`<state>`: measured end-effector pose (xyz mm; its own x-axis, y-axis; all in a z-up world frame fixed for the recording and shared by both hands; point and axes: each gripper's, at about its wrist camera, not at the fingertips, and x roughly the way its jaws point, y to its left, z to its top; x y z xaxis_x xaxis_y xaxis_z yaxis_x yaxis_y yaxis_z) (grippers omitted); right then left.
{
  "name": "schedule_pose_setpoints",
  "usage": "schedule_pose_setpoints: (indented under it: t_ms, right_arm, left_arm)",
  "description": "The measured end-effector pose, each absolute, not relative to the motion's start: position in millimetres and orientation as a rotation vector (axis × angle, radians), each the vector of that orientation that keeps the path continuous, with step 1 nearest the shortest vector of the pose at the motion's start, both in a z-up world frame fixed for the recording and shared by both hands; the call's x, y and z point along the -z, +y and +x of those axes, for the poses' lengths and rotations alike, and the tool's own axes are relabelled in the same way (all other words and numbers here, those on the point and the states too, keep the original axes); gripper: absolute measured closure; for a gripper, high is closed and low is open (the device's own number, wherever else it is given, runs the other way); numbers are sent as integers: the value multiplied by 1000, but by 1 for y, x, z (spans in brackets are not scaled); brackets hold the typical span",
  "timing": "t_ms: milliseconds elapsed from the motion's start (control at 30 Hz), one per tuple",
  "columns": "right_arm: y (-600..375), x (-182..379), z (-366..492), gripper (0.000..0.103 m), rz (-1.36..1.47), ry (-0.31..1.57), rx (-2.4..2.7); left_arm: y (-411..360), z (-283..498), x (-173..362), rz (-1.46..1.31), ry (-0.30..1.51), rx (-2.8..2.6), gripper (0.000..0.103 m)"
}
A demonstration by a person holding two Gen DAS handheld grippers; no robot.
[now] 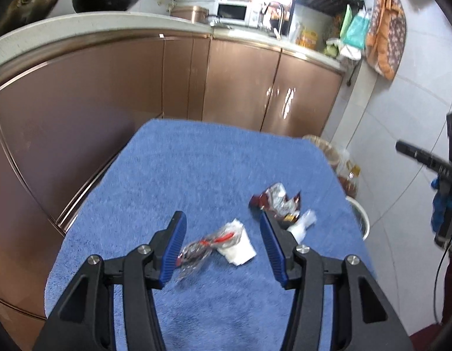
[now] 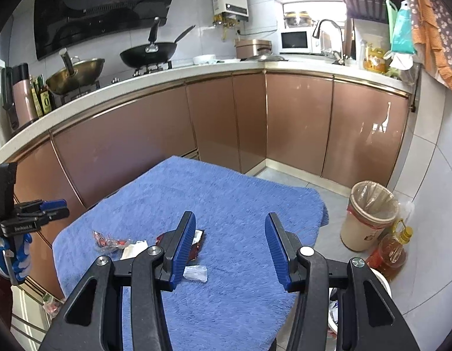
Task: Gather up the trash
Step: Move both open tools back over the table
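Two hand-held grippers, both tilted downward with jaws apart.

The left gripper (image 1: 223, 225) slants down, its blue-padded fingers (image 1: 174, 248) spread with nothing pressed between them; in the right wrist view it shows at the left edge, carried by a hand in a blue glove (image 2: 18, 256). The right gripper (image 2: 230, 226) also slants down, fingers (image 2: 277, 248) parted and gripping nothing; in the left wrist view it appears at the far right edge, held by a blue-gloved hand (image 1: 443, 207).
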<state>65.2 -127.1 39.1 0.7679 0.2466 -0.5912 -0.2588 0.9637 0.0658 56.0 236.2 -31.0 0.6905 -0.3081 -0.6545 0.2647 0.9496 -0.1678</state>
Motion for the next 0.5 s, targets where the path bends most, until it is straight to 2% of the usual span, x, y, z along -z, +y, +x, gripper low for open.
schedule_pose_setpoints:
  t_ms: [500]
  right_arm:
    - [-91, 28, 121, 54, -15, 813, -344]
  left_arm:
    - [235, 98, 107, 48, 899, 397, 52]
